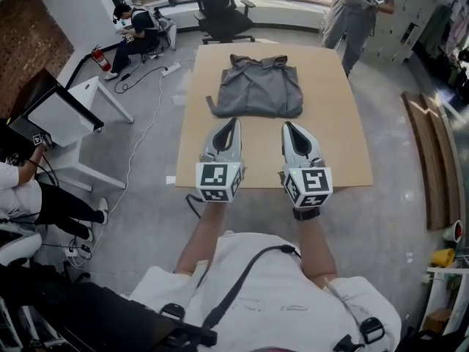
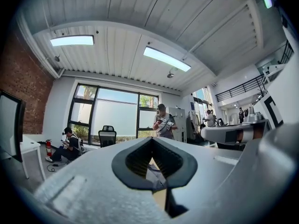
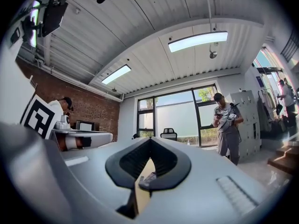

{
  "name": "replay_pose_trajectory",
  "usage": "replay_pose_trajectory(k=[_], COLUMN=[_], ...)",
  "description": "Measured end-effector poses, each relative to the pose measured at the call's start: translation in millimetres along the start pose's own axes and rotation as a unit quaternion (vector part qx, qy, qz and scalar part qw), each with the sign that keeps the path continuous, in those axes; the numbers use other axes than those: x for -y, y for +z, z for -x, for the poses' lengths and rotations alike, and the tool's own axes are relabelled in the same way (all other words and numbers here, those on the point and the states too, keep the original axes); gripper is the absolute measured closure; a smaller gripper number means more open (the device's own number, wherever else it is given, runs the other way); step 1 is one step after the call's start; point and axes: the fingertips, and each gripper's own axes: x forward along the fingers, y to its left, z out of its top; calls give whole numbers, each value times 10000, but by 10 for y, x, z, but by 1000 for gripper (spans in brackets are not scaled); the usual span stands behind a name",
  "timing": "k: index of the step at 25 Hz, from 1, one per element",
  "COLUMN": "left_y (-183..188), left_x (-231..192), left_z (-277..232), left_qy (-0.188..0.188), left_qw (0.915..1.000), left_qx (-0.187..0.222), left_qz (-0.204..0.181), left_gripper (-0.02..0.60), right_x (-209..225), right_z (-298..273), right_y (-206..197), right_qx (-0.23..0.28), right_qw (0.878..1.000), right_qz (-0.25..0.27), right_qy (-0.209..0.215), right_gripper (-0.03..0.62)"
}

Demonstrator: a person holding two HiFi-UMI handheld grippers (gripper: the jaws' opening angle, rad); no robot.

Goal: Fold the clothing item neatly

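A grey garment lies folded into a rough square on the far half of the wooden table. My left gripper and right gripper hover side by side over the near half of the table, both pointing at the garment and stopping short of it. Both are shut with nothing between the jaws. In the left gripper view the closed jaws fill the lower frame, and a sliver of the garment shows through the gap. The right gripper view shows the same, with a strip of garment beyond its shut jaws.
A black office chair stands at the table's far end. A person stands at the far right corner, and another sits on the floor at far left. A white desk is to the left. Wooden planks lie right.
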Motion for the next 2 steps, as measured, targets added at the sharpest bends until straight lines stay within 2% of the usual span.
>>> replay_pose_trajectory(k=[2], left_y=[-49], left_x=[-139], left_z=[74], left_qy=[-8], left_qw=[10000], left_qx=[-44], left_qz=[71], left_gripper=[580], right_x=[-168], right_z=[-55], right_y=[-49], right_qx=[-53], right_qw=[10000], right_qz=[-15], right_qy=[45], right_gripper=[589])
